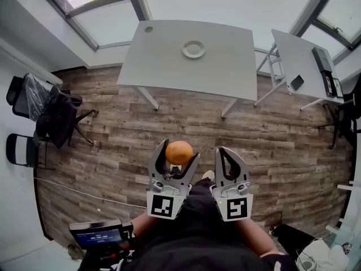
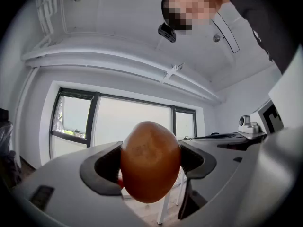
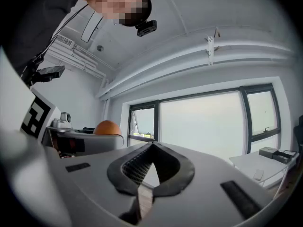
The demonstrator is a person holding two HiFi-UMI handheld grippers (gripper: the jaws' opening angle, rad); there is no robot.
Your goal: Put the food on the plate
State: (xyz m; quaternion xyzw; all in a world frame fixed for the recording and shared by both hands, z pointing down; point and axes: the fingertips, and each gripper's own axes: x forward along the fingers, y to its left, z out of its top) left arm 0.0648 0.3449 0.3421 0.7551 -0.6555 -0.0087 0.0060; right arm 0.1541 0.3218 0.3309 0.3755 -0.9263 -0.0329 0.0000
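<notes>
grip: my left gripper (image 1: pixel 177 153) clamped on the round orange-brown food (image 2: pixel 150 161)
right gripper (image 1: pixel 227 152): closed, empty
target: white round plate (image 1: pixel 193 49), far edge of grey table (image 1: pixel 169 61), well apart
do: I squeeze gently, lower onto plate, then release

a black chair (image 1: pixel 18 150) stands by the left wall on the wood floor (image 1: pixel 282 145); a phone (image 1: pixel 296 83) lies on the side tabletop (image 1: pixel 293 52) at right.

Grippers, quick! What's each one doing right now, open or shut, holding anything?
Left gripper: closed on the orange fruit.
Right gripper: closed, holding nothing.
</notes>
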